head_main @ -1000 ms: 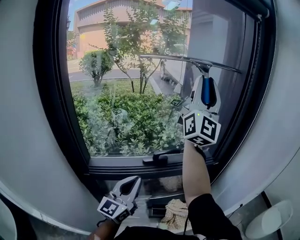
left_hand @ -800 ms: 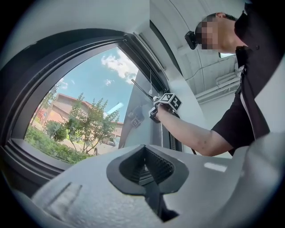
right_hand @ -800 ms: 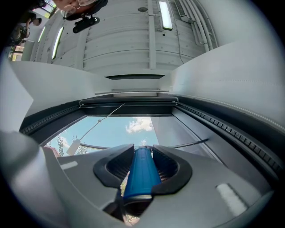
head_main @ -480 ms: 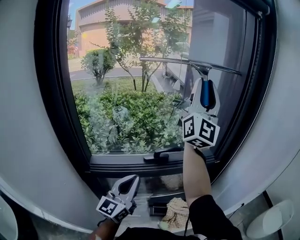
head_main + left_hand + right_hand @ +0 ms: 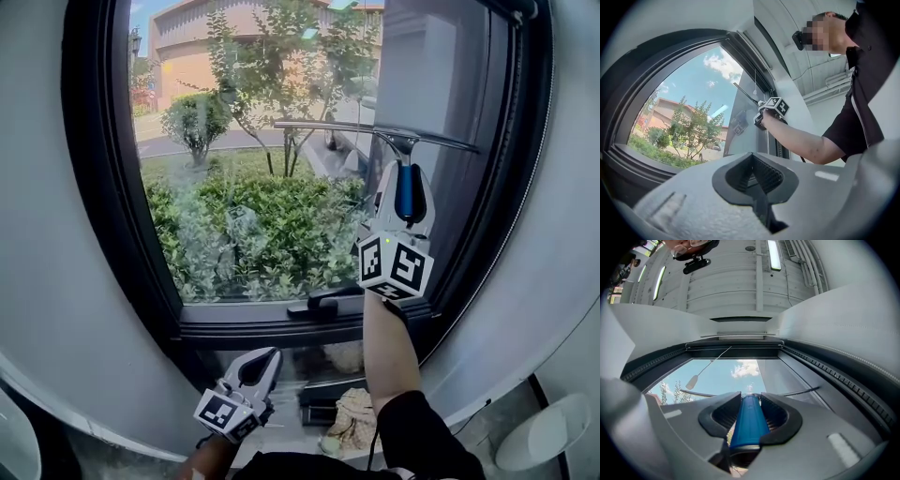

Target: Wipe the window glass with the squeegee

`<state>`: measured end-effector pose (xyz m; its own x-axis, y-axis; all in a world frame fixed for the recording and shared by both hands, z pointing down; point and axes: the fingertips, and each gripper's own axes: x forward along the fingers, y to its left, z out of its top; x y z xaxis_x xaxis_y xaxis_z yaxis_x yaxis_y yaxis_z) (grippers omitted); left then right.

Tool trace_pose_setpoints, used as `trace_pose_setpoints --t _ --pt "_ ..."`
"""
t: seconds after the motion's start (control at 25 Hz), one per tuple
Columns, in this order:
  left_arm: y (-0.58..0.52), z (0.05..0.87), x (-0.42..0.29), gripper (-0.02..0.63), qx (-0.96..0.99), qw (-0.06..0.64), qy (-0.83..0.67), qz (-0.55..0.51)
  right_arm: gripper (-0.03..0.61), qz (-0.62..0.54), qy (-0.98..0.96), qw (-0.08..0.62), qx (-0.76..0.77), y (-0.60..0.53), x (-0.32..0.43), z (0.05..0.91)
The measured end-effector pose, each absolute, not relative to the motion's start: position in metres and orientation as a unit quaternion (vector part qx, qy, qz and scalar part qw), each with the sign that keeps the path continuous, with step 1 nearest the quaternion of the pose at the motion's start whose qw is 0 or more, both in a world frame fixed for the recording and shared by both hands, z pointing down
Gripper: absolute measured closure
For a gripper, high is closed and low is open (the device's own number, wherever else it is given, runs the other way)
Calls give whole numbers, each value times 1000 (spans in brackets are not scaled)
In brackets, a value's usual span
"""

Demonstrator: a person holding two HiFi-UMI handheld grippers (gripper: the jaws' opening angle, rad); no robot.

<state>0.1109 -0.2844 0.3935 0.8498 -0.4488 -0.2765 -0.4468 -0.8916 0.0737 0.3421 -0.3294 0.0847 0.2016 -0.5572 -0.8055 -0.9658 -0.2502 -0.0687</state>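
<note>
My right gripper (image 5: 405,183) clamps the squeegee (image 5: 375,132) by its blue handle (image 5: 746,425), blade at the window glass (image 5: 244,206), upper right. It looks light, stiff and probably slick, so mid-handle suits. At lower left, my left gripper (image 5: 265,359) is closed and empty.

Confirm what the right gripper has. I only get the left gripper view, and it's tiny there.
Observer: The right gripper is shut on the squeegee, clamped on its blue handle.
Operator: Blade where?
Observer: In the head view the blade runs roughly level across the upper right of the window glass.
Operator: And my left gripper relative to the frame?
Observer: The left gripper sits low, under the window's bottom frame.
</note>
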Motion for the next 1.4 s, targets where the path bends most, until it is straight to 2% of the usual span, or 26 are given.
trace_pose_setpoints --t 1.4 --pt "-278 408 110 614 965 23 -220 -141 445 321 536 262 -735 -324 339 142"
